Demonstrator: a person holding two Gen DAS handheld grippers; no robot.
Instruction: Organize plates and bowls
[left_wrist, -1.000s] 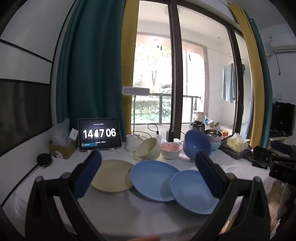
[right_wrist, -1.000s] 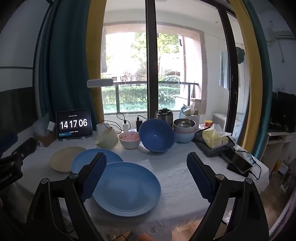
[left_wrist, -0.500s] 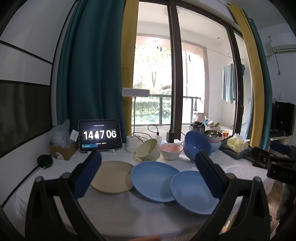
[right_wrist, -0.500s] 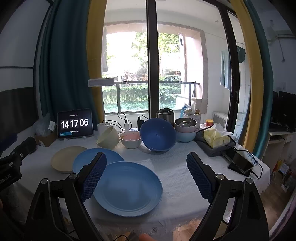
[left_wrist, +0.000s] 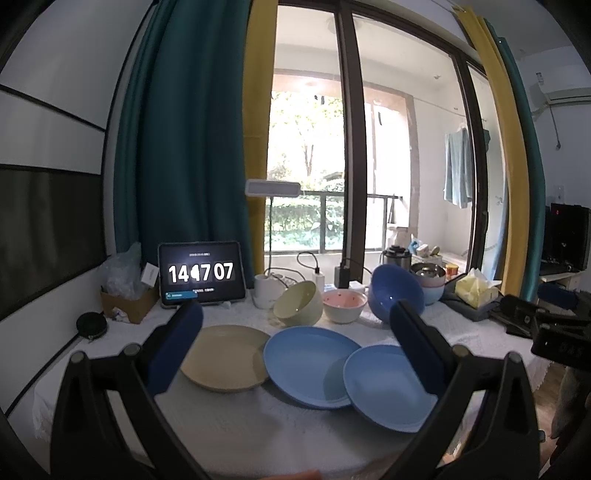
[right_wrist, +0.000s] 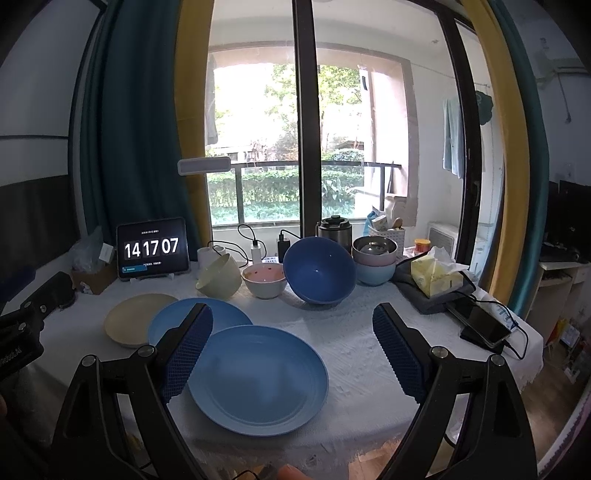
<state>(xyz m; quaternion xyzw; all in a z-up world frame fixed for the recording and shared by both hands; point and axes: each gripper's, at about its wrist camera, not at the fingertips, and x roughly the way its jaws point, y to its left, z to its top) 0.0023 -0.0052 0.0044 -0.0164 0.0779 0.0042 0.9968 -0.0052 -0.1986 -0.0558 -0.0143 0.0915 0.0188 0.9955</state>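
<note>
Three plates lie in a row on the white tablecloth: a beige plate, a middle blue plate and a nearer blue plate that overlaps it. Behind them sit a tilted cream bowl, a pink-lined bowl, a tilted dark blue bowl and a stack of bowls. My left gripper hangs open above the plates, holding nothing. My right gripper is open above the nearer blue plate; the beige plate and dark blue bowl lie beyond.
A tablet clock stands at the back left beside a cardboard box and a white mug. A tissue pack and a phone with cable lie at the right. The table's front edge is near.
Both grippers have risen slightly, so the table sits a little lower in both views. The clock went from 14:17:06 to 14:17:07. No dish moved.
</note>
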